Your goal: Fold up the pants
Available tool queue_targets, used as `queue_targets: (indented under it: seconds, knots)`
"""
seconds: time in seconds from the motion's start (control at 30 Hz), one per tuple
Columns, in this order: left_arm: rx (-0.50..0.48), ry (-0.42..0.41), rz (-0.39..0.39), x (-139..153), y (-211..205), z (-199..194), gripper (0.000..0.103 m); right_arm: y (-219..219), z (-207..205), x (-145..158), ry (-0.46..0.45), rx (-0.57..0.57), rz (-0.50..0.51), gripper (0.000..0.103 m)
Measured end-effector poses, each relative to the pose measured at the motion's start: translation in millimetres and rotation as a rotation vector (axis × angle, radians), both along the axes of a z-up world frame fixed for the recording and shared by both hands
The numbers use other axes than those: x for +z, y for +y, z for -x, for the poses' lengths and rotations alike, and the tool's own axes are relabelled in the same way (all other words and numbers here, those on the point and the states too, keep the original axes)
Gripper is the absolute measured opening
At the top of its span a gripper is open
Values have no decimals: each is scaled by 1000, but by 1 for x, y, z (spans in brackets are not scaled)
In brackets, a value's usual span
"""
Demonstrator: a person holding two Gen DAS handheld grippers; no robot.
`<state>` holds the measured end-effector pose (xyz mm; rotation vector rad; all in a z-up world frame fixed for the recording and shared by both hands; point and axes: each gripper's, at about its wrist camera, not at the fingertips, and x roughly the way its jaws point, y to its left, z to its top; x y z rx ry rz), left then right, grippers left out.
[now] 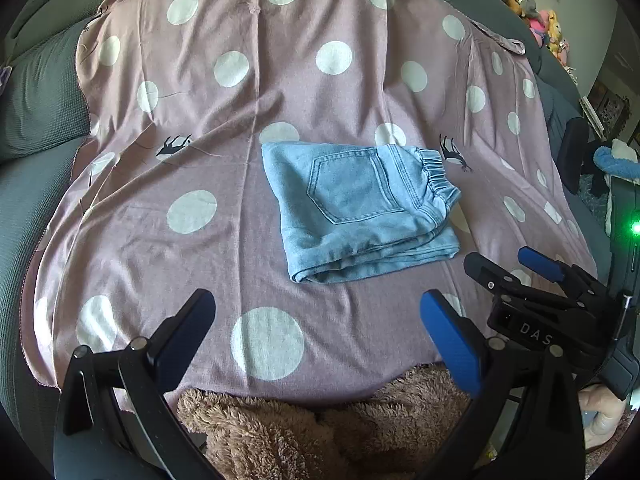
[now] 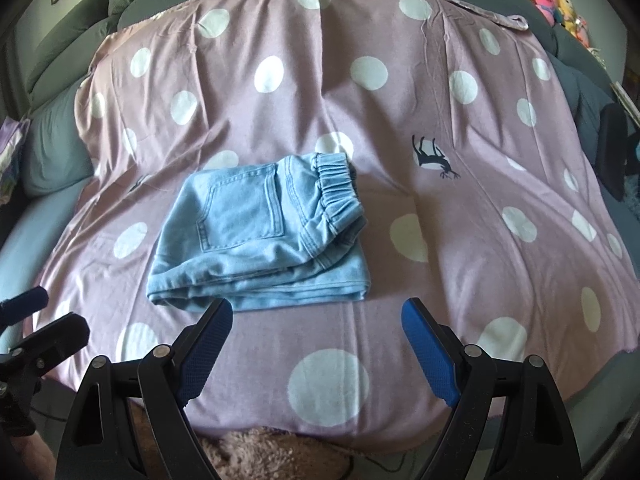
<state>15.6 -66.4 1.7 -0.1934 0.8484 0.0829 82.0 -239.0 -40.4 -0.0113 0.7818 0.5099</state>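
The light blue denim pants (image 1: 356, 208) lie folded into a compact bundle on the mauve polka-dot sheet (image 1: 240, 200), back pocket up and elastic waistband to the right. They also show in the right wrist view (image 2: 260, 236). My left gripper (image 1: 318, 316) is open and empty, held back from the near edge of the pants. My right gripper (image 2: 318, 324) is open and empty, just in front of the bundle's near fold. The right gripper also shows in the left wrist view (image 1: 520, 270), and the left gripper in the right wrist view (image 2: 44, 312).
The sheet (image 2: 440, 240) covers a grey sofa (image 1: 40, 100). A brown fuzzy blanket (image 1: 280, 432) lies below the sheet's near edge. Stuffed toys (image 1: 536, 16) sit far right. A dark chair (image 1: 576, 152) stands at the right.
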Motion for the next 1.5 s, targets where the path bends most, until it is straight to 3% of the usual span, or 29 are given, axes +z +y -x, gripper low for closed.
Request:
queue_targets:
  seconds: [1.5]
  knots:
    - [0,8,-1,-1,-4,6,102,-1,2,-1,-3,-11,12,86]
